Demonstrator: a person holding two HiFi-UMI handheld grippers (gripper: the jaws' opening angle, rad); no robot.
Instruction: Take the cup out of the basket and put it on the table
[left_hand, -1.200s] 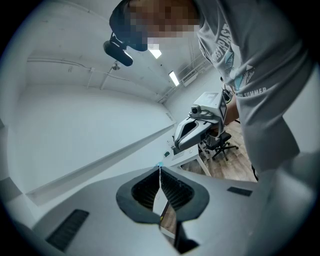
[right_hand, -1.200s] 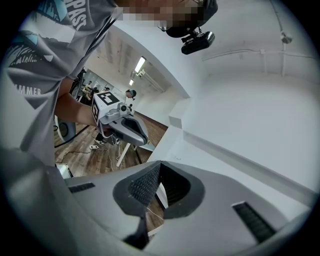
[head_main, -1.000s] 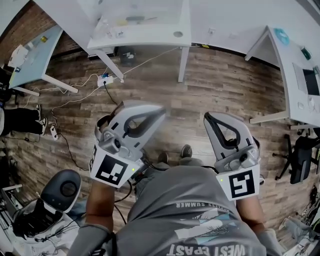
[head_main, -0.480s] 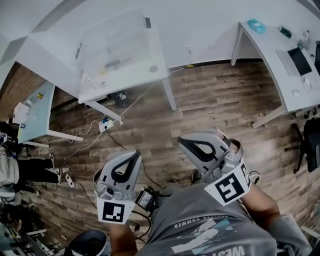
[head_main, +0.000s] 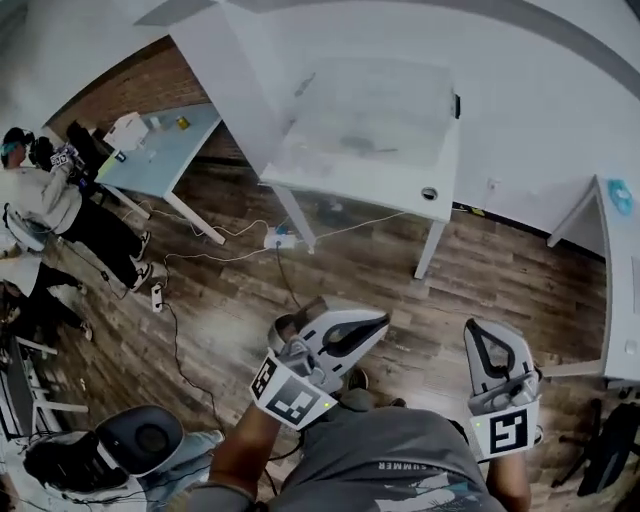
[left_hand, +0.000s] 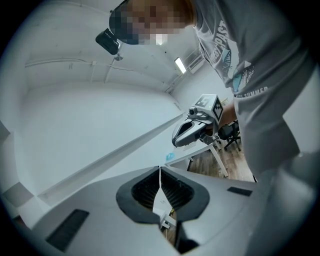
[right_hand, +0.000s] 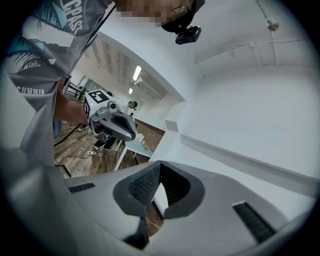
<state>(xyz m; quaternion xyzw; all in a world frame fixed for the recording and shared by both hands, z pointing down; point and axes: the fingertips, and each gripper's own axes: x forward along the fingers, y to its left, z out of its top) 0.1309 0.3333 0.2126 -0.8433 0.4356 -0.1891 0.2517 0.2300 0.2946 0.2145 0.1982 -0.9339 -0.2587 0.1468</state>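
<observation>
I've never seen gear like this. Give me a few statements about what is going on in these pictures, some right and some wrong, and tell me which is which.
1. The left gripper has its jaws together with nothing between them. True.
2. The right gripper holds a cup. False: its jaws are shut on nothing.
3. The floor is made of wooden planks. True.
4. Both grippers rest on the white table. False: they are held in the air over the floor, short of that table.
5. Nobody else is in the room. False: another person stands at the left, beside a light blue table.
</observation>
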